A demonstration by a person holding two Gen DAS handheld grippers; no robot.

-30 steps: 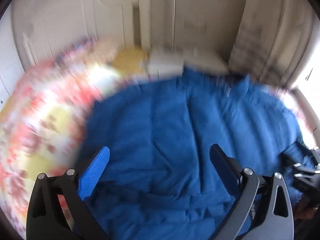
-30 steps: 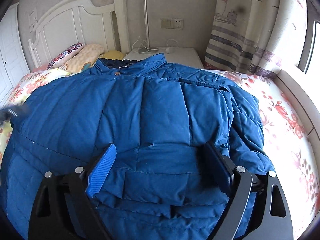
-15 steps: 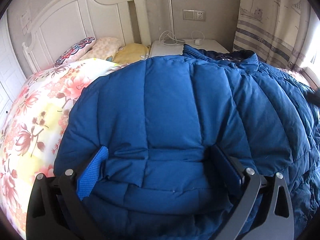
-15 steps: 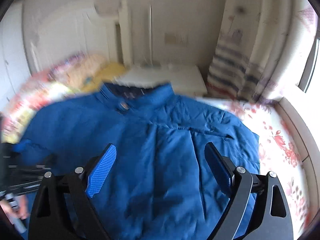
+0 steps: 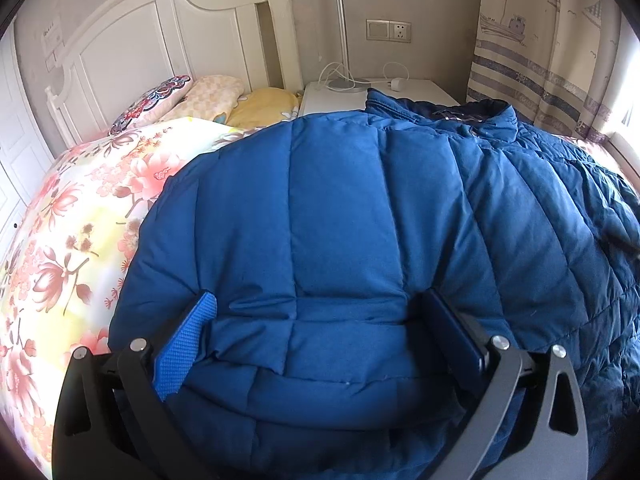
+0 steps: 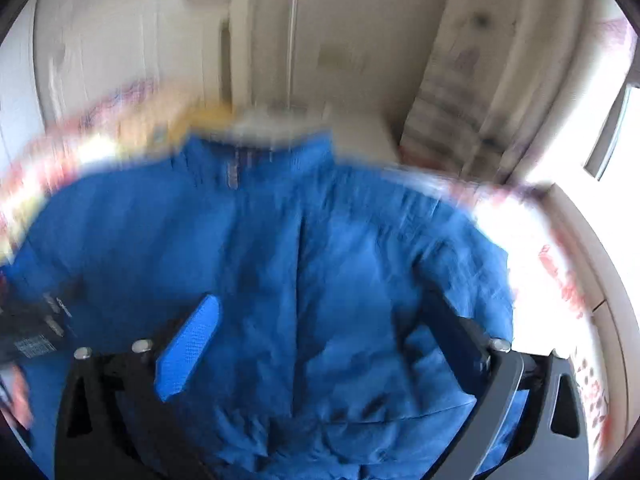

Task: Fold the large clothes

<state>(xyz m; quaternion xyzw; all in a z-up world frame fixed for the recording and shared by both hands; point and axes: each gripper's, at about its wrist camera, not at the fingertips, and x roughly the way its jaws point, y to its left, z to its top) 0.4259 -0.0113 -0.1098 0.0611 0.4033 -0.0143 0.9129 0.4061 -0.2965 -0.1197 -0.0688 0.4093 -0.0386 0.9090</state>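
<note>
A large blue quilted jacket (image 5: pixel 340 208) lies spread on the bed, collar (image 5: pixel 472 116) toward the nightstand. My left gripper (image 5: pixel 320 300) holds a thick fold of the jacket's lower part. The fabric bulges and creases between its blue left pad (image 5: pixel 188 340) and dark right finger (image 5: pixel 452 328). The right wrist view is blurred by motion. There my right gripper (image 6: pixel 320 304) hovers over the jacket (image 6: pixel 280 248) with its jaws opening wide, and the pads press on nothing. The left gripper's dark body (image 6: pixel 36 332) shows at that view's left edge.
The bed has a floral cover (image 5: pixel 80 220) and pillows (image 5: pixel 208 92) against a white headboard (image 5: pixel 160 40). A white nightstand (image 5: pixel 420 88) with a lamp pole and cables stands behind the collar. A striped curtain (image 5: pixel 540 60) and a bright window are on the right.
The right gripper let go of the jacket fold it held, opened wider and pulled away, blurring its view. The left gripper went from hovering open to closed on a fold.
</note>
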